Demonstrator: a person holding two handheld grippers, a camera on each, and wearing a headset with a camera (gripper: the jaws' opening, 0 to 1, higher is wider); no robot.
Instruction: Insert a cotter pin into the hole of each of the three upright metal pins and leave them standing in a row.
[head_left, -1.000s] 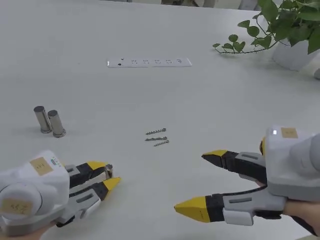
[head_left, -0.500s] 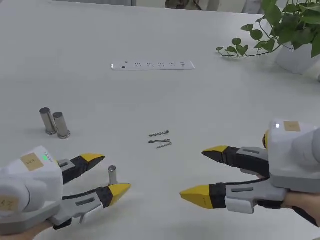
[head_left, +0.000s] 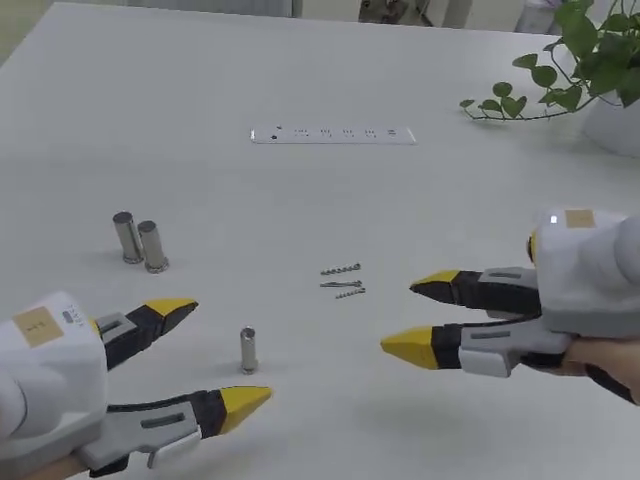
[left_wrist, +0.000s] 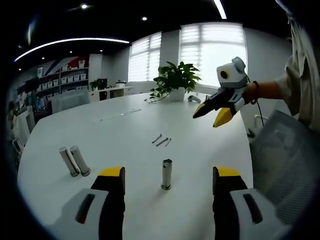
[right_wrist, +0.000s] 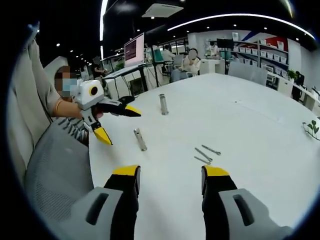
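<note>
On the white table (head_left: 200, 80), with the three cotter pins (head_left: 343, 282) as the mark, two metal pins (head_left: 138, 243) stand upright and close together, well to the left of the cotter pins and a little further from the person. Nearer the person and left of the cotter pins, the left gripper (head_left: 228, 350) has its yellow-tipped jaws spread wide and grips nothing. A third metal pin (head_left: 249, 350) stands upright on the table in the gap between those jaws, just ahead of the tips and touching neither; in the left gripper view it stands alone midway between them, with the cotter pins beyond it. Far behind the cotter pins a white power strip (head_left: 333, 135) lies flat across the table. The cotter pins themselves lie side by side, roughly parallel and close together, with no metal pin on them. To their right and slightly nearer the person, the right gripper (head_left: 400, 317) hangs above the table with its jaws partly apart and empty, tips pointing back toward the cotter pins. Far to the right and behind the cotter pins, at the table edge, a white pot (head_left: 615, 125) holds a leafy green plant (head_left: 590, 60) whose stems trail over its rim
</note>
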